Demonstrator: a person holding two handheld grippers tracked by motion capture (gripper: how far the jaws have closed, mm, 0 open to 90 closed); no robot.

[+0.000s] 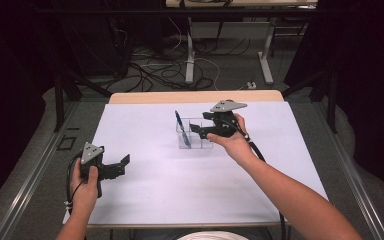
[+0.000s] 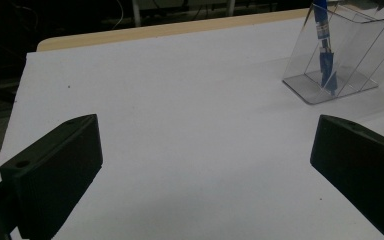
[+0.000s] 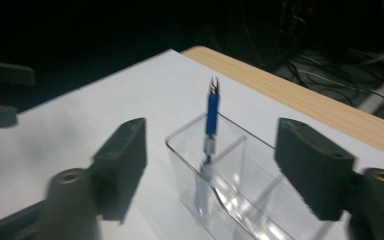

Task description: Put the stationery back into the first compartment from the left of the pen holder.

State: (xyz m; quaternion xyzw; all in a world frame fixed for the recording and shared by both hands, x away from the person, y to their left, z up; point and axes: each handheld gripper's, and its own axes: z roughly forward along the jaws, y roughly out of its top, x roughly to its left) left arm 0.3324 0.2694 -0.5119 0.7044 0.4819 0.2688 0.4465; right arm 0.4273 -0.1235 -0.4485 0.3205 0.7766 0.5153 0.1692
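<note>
A blue pen (image 1: pixel 180 127) stands tilted in the left compartment of a clear plastic holder (image 1: pixel 202 142) at mid-table. My right gripper (image 1: pixel 200 131) hovers over the holder's right part, open, with nothing between its pads. In the right gripper view the pen (image 3: pixel 212 112) rises from the holder (image 3: pixel 230 200) between and beyond the two spread jaws of the right gripper (image 3: pixel 212 150). My left gripper (image 1: pixel 122 166) rests low at the table's front left, open and empty. Its view has the left gripper (image 2: pixel 205 145) with jaws wide apart, and the pen (image 2: pixel 324 45) in the holder (image 2: pixel 350 60) at upper right.
A white sheet (image 1: pixel 170 185) covers the table, whose wooden edge (image 1: pixel 195 96) shows at the back. Cables and table legs (image 1: pixel 190 60) lie on the floor beyond. Dark frame posts (image 1: pixel 58 100) stand at both sides.
</note>
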